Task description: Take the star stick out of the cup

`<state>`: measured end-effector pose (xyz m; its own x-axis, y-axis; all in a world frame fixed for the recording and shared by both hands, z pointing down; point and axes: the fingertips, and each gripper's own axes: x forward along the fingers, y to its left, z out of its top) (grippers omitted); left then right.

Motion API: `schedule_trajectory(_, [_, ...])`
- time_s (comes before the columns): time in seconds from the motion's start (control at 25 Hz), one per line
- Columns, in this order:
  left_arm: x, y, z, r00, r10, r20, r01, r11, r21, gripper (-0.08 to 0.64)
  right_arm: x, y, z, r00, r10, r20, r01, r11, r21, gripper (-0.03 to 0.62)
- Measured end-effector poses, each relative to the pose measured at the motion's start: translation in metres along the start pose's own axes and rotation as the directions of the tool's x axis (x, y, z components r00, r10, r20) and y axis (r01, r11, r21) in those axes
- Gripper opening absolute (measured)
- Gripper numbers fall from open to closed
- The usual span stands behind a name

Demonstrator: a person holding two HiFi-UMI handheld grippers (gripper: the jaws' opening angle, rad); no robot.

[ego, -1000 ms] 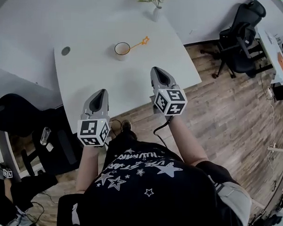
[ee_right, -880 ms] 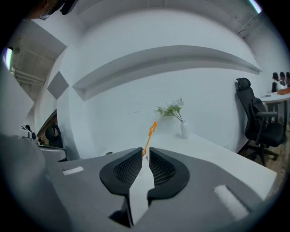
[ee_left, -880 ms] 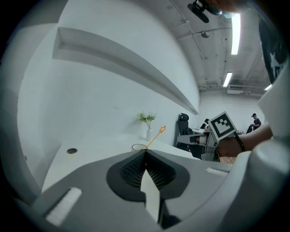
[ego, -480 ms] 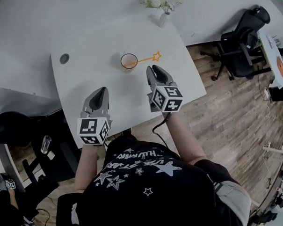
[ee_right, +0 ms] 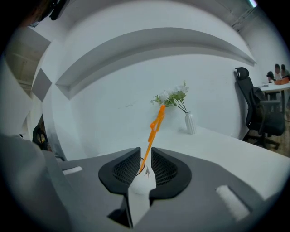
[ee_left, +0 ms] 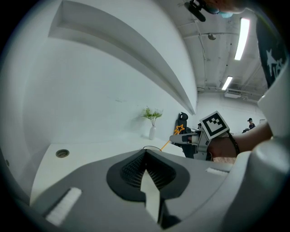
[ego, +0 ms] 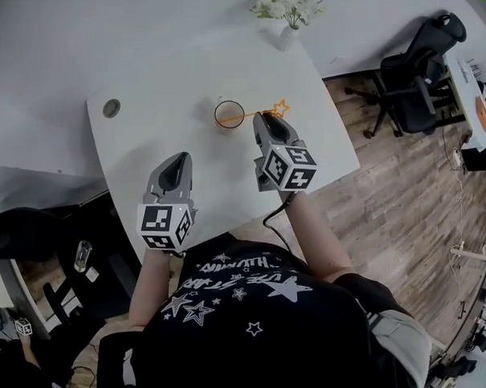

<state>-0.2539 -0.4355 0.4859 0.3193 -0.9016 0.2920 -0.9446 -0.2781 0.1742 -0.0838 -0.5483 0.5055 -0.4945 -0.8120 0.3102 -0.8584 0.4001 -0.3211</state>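
A clear cup (ego: 229,114) stands on the white table (ego: 166,105). An orange star stick (ego: 259,112) leans out of it to the right, its star (ego: 279,108) past the rim. My right gripper (ego: 263,120) hovers right at the stick, just right of the cup. In the right gripper view the stick (ee_right: 153,129) rises through the narrow gap of the right gripper (ee_right: 145,157), whose jaws stand slightly apart and do not pinch it. My left gripper (ego: 178,160) hangs back over the table's near part. In its own view the left gripper (ee_left: 145,156) is shut and empty, with the cup's rim (ee_left: 152,147) beyond.
A white vase of flowers (ego: 287,30) stands at the table's far edge, behind the cup. A round cable grommet (ego: 112,108) lies at the far left. A black office chair (ego: 414,60) is on the wood floor to the right.
My right gripper has moved forward to the star stick beside the cup. The left gripper has barely moved. The head view has shifted, so the table sits nearer.
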Motion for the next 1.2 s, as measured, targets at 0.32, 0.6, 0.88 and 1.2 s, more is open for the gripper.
schedule_trajectory(0.32, [0.001,0.006,-0.003,1.0,-0.029,0.0,0.029,1.0,-0.01,0.002,0.0,0.005,-0.002,1.0,-0.005,0.009,0.005,1.0,0.007,0.042])
schedule_trajectory(0.6, [-0.004,0.006,-0.01,0.999,-0.034,-0.008,0.033,0.999,-0.02,0.002,-0.01,0.016,0.011,0.998,0.022,0.063,-0.021,1.0,-0.007,0.032])
schedule_trajectory(0.88, [-0.03,-0.014,-0.006,1.0,-0.028,0.009,0.028,0.999,0.016,0.002,-0.046,0.027,0.028,0.991,0.047,0.128,-0.046,0.999,-0.015,0.032])
schedule_trajectory(1.2, [-0.057,-0.057,0.006,0.998,-0.021,0.057,0.017,0.998,0.058,0.002,-0.102,0.029,0.057,0.972,0.09,0.215,-0.086,0.996,-0.03,0.032])
